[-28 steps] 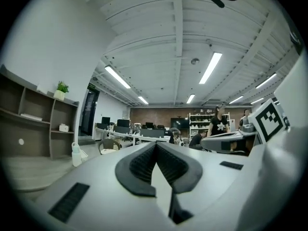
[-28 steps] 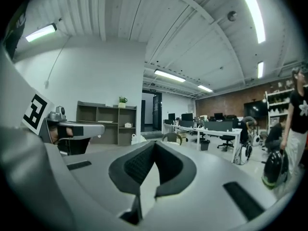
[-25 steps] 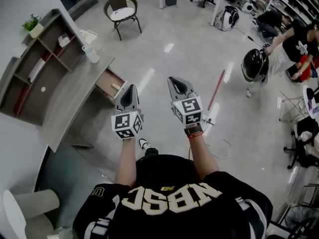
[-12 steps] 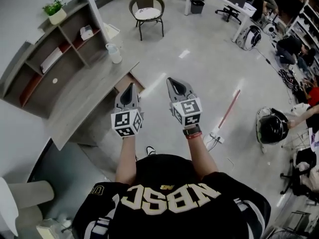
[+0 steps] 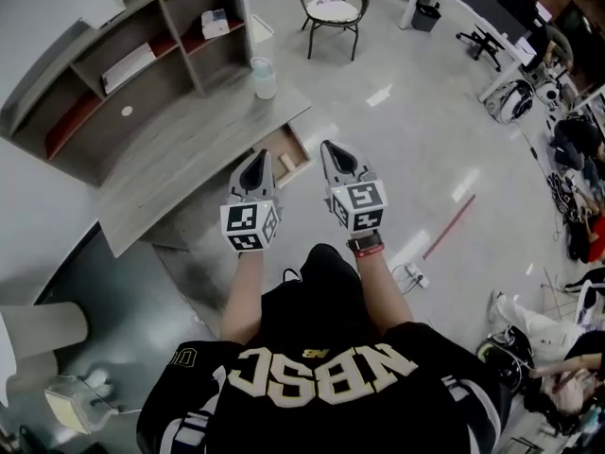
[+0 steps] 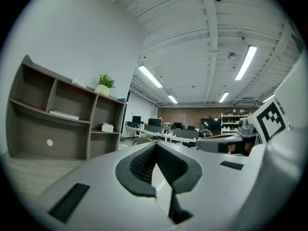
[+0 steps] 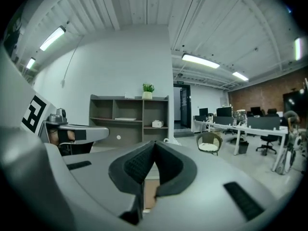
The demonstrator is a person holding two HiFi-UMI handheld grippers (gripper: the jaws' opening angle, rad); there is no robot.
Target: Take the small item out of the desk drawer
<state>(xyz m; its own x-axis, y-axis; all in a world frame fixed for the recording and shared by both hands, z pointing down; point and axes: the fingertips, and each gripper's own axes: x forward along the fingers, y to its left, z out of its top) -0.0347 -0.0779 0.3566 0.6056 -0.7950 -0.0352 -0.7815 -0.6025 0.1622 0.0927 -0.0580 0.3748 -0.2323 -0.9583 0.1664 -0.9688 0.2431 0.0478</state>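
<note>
1. A shallow light-brown wooden drawer (image 5: 280, 146) stands pulled out from the front edge of the long grey wood-grain counter (image 5: 180, 149). A small pale item (image 5: 287, 165) lies towards its outer end. From this height it is too small for me to say what it is.
2. The left gripper (image 5: 256, 159) and the right gripper (image 5: 333, 148) are held side by side, pointing forward. The drawer shows between their tips and lower down. The left gripper looks the nearer, its tip just beside the drawer's side. The right gripper sits a little apart on the other side.
3. The drawer's long axis runs out from the counter towards the open floor, slanting across the line both grippers point along. I would judge the reach to be down and slightly inward.
4. Both sets of jaws are clenched on nothing. In the left gripper view the ridged pads (image 6: 142, 165) meet at the tips, and the right gripper view shows the same. They would have to part before taking the item.
5. On the counter's far end stands a translucent jug (image 5: 264, 77). Behind it a grey open shelf unit (image 5: 113, 74) carries a small potted plant (image 6: 104, 84). The room is an open office with a polished grey floor (image 5: 416, 159), where a round-backed wicker chair (image 5: 333, 9) stands well apart from the drawer.
</note>
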